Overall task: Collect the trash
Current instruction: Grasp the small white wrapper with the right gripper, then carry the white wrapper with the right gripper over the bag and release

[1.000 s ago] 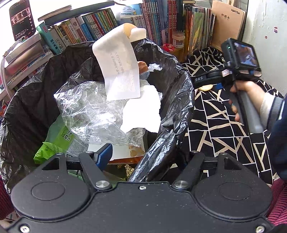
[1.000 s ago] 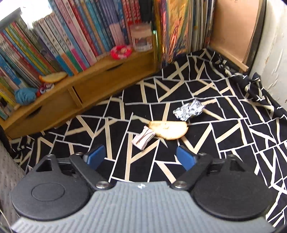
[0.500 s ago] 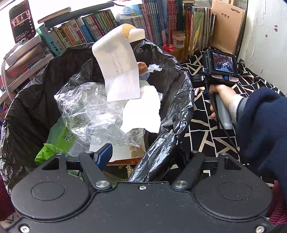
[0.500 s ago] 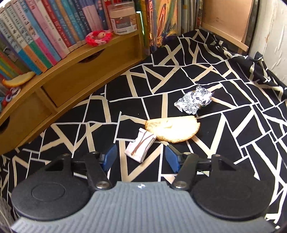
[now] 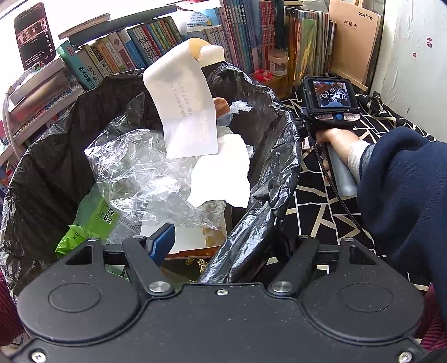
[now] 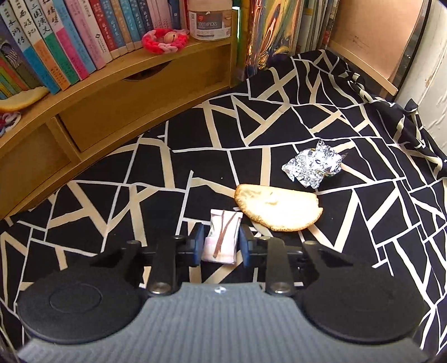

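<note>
A small pink-and-white packet (image 6: 223, 231) lies on the black-and-cream cloth (image 6: 139, 223). My right gripper (image 6: 220, 243) is shut on it, a pad against each side. A flat half-round piece of bread (image 6: 278, 208) lies just right of the packet, with a crumpled foil wrapper (image 6: 313, 166) beyond it. In the left wrist view a black trash bag (image 5: 279, 167) holds clear plastic film (image 5: 139, 167), white paper (image 5: 223, 173), a curled receipt (image 5: 187, 111) and a green packet (image 5: 92, 223). My left gripper (image 5: 220, 245) is open astride the bag's near rim, its right finger hidden behind it.
A wooden shelf (image 6: 111, 92) with books, a toothpick jar (image 6: 211, 19) and a red knitted ring (image 6: 163, 42) borders the cloth at the back. A white wall (image 6: 419, 83) stands at the right. A hand (image 5: 335, 139) and dark blue sleeve (image 5: 405, 195) reach past the bag.
My right gripper moved forward and down to the packet and its jaws narrowed from wide open onto it. The left gripper and the bag stayed put; the sleeve reached further forward.
</note>
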A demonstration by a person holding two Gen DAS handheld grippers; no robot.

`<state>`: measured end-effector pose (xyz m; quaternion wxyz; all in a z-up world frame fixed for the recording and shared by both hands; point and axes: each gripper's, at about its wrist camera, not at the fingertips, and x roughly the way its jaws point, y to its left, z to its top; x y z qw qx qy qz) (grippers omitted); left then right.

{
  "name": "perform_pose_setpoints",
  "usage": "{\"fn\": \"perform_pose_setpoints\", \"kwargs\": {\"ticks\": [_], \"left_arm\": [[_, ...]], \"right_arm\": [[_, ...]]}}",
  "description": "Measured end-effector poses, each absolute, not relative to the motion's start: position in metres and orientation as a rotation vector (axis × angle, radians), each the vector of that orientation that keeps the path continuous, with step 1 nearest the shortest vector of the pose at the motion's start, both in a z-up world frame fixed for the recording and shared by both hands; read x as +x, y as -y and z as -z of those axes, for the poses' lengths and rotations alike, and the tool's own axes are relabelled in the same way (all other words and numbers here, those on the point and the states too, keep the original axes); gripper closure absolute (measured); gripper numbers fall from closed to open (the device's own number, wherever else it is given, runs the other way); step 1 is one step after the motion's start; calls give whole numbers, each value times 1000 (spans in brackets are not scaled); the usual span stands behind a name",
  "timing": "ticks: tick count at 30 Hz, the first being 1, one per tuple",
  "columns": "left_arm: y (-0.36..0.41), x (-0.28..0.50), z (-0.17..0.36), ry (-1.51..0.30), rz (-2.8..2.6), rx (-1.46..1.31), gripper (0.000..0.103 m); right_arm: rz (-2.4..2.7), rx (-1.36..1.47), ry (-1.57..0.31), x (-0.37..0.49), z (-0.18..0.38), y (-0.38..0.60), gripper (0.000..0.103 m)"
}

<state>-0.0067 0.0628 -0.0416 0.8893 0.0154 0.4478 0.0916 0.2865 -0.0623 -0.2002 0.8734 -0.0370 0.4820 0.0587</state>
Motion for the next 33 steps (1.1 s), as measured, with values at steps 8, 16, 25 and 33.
{"fn": "perform_pose_setpoints", "kwargs": {"ticks": [8,16,25,33], "left_arm": [[-63,-7,41,-929,-187,29,33],[-63,-7,41,-929,-189,32,33],[-63,-6,42,-927,-191,36,33],[-62,-7,42,-923,-190,39,33]], "right_arm": [[-191,-73,-938,263,160,67,72],[-331,-63,-798,221,83,76,72],[-562,88,-634,162,-5,86,72],[-835,194,-550,124,-32,70,70]]}}
